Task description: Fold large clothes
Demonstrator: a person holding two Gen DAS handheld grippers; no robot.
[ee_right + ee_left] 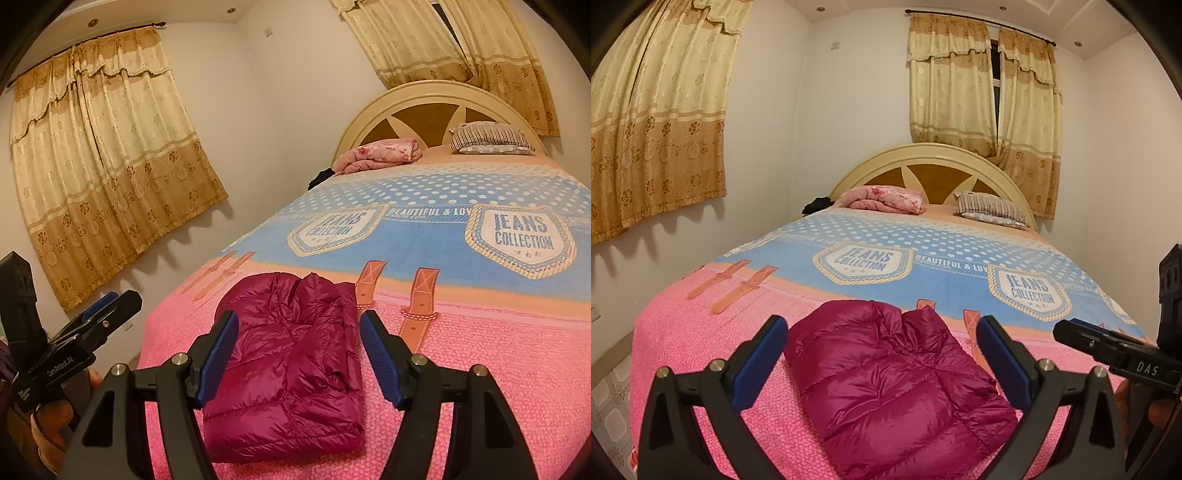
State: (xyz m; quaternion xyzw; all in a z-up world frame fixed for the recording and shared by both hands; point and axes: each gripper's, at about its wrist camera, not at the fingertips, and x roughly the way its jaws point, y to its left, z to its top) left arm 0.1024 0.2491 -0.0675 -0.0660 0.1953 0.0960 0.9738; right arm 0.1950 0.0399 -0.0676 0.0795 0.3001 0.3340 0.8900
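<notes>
A magenta puffer jacket (894,384) lies folded into a compact bundle on the pink near end of the bed; it also shows in the right wrist view (291,365). My left gripper (882,332) is open and empty, held above and in front of the jacket, fingers apart on either side of it. My right gripper (295,328) is open and empty too, hovering above the jacket's near part. The right gripper shows at the right edge of the left wrist view (1071,332). The left gripper shows at the left edge of the right wrist view (110,302).
The bed cover (701,350) is pink near me and blue with dots farther back. A folded pink blanket (886,199) and a striped pillow (990,210) lie by the headboard (931,158). Curtains (657,122) hang on the left wall. Tiled floor (609,406) is left of the bed.
</notes>
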